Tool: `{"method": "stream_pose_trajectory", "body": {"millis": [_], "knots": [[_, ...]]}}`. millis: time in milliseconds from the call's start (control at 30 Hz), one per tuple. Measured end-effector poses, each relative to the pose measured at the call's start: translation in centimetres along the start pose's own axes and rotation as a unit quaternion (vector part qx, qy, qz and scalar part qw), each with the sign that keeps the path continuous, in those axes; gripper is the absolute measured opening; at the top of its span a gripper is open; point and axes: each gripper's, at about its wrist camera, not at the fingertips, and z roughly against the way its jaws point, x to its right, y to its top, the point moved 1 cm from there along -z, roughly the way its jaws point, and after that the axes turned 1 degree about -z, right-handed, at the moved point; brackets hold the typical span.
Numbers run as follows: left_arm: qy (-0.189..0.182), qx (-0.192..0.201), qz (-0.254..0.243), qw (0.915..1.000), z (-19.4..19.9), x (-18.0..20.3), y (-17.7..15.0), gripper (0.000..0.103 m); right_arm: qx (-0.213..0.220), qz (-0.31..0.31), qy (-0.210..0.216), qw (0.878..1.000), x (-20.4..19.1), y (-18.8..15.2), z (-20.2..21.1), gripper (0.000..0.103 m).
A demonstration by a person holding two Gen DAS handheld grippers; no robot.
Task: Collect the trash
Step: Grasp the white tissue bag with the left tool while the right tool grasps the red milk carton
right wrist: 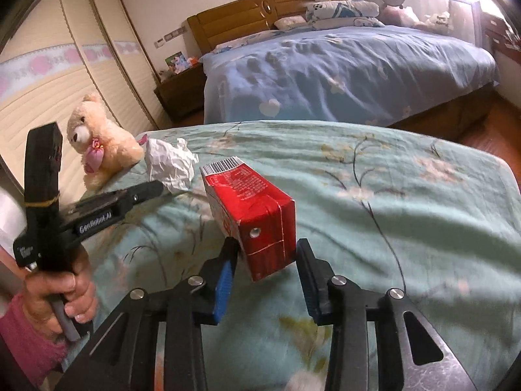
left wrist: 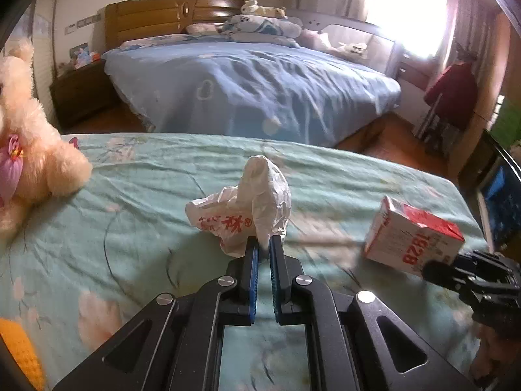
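A crumpled white plastic bag (left wrist: 247, 205) with red print is pinched between the blue pads of my left gripper (left wrist: 264, 244), which is shut on it just above the green floral bedspread (left wrist: 130, 221). The bag also shows in the right wrist view (right wrist: 171, 163), with the left gripper (right wrist: 153, 189) beside it. A red and white carton (right wrist: 257, 215) lies on the bedspread between the fingers of my right gripper (right wrist: 265, 254). The jaws stand apart around the carton's near end, and I cannot tell if the pads touch it. The carton also shows in the left wrist view (left wrist: 410, 238).
A cream teddy bear (right wrist: 97, 140) sits at the left of the bedspread, also in the left wrist view (left wrist: 29, 137). A large bed with a blue cover (left wrist: 254, 88) stands beyond. A wardrobe (right wrist: 49, 81) lines the left wall, and a bedside cabinet (left wrist: 81, 94) stands by it.
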Motion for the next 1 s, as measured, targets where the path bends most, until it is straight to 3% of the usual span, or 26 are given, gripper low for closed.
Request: {"method": "stream_pose_trajectory", "body": {"millis": [400,633,733,867,1000], "knots": [[-0.063,0.001,0.004,0.9980,6.6,2.0,-4.8,0.005,0.017,-0.022,-0.016,0.999,-1.3,-5.0,4.6,0.037],[-0.077,0.002,-0.003,0.9970,9.7,3.1,-7.3,0.005,0.009,-0.020,-0.015,1.000,-2.3,-6.8,5.2,0.037],[-0.079,0.000,-0.005,0.9968,10.5,3.2,-7.9,0.005,0.007,-0.015,-0.016,1.000,-2.7,-6.9,5.2,0.040],[-0.079,-0.001,-0.008,0.9969,11.4,3.4,-8.4,0.005,0.002,-0.008,-0.021,1.000,-3.0,-6.4,4.4,0.057],[-0.079,-0.002,-0.007,0.9969,12.1,3.8,-8.8,0.005,-0.003,0.002,-0.024,1.000,-3.5,-6.1,3.6,0.055]]}}
